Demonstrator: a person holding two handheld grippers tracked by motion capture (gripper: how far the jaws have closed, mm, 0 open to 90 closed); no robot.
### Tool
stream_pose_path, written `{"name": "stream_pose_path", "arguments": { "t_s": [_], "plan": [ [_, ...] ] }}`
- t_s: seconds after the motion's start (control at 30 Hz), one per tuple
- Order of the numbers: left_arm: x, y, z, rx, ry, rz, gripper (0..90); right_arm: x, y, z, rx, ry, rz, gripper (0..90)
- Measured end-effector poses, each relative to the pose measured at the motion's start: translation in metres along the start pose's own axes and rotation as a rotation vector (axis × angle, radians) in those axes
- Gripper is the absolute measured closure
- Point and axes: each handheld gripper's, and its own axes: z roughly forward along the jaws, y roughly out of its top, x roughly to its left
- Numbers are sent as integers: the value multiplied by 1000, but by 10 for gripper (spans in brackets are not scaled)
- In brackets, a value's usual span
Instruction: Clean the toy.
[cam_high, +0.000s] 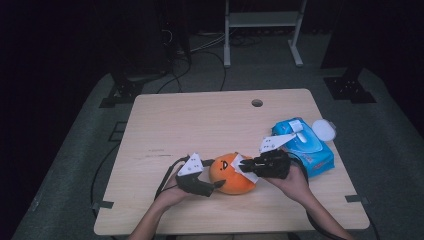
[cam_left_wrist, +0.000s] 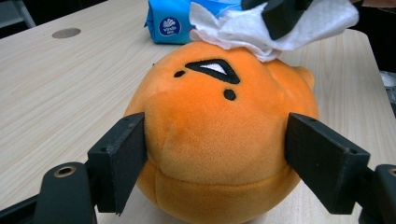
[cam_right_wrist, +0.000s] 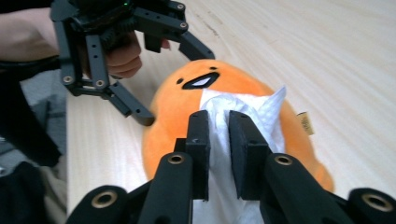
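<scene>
Blue wipes pack (cam_left_wrist: 187, 21) cut off at twelve o'clock in the left gripper view, its label print too small to read, white tissue (cam_right_wrist: 224, 163) lower end hidden behind black jaws

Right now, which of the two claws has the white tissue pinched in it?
The right claw: the white tissue sits between its jaws on top of the orange plush toy. The left claw only grips the toy's sides.

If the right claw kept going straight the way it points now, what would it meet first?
Most likely the orange plush toy. The right claw has a white tissue between its jaws, lying on the toy's top, so the tissue would press into the plush. The left claw, clamped on the toy, lies beyond; depth is unclear.
</scene>
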Motion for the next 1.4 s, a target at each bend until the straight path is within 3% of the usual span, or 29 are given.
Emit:
{"name": "stream_pose_path", "arguments": {
  "t_s": [0.13,0.43,0.57,0.63,0.7,0.77,0.83,0.9,0.97,1.1,1.23,1.4],
  "plan": [
    [-1,0,1,1,-2,-2,221,0,-1,1,-7,-35,-24,710],
    [-3,1,6,21,-23,6,227,-11,-5,10,-7,-43,5,631],
    [-8,1,8,54,-21,54,214,-16,-8,15,-8,-30,24,626],
    [-13,3,9,99,-21,96,182,-18,-14,20,-3,-14,39,632],
    [-13,9,6,125,-19,120,166,-16,-17,22,-4,-18,21,641],
    [-12,12,5,115,-20,110,153,-15,-17,22,0,-22,10,650],
    [-6,20,4,71,-25,81,151,-16,-16,22,11,-17,25,688],
    [-3,22,9,91,-28,88,155,-16,-17,23,13,-18,31,714],
    [-2,21,12,103,-31,92,162,-14,-16,23,19,-34,25,737],
    [-2,9,15,67,-43,39,196,-10,-17,19,27,-61,11,768],
    [-5,5,12,68,-30,37,200,-8,-18,14,19,-58,9,783],
    [-5,3,11,65,-20,31,201,-1,-22,2,24,-88,-11,787]
  ]
}}
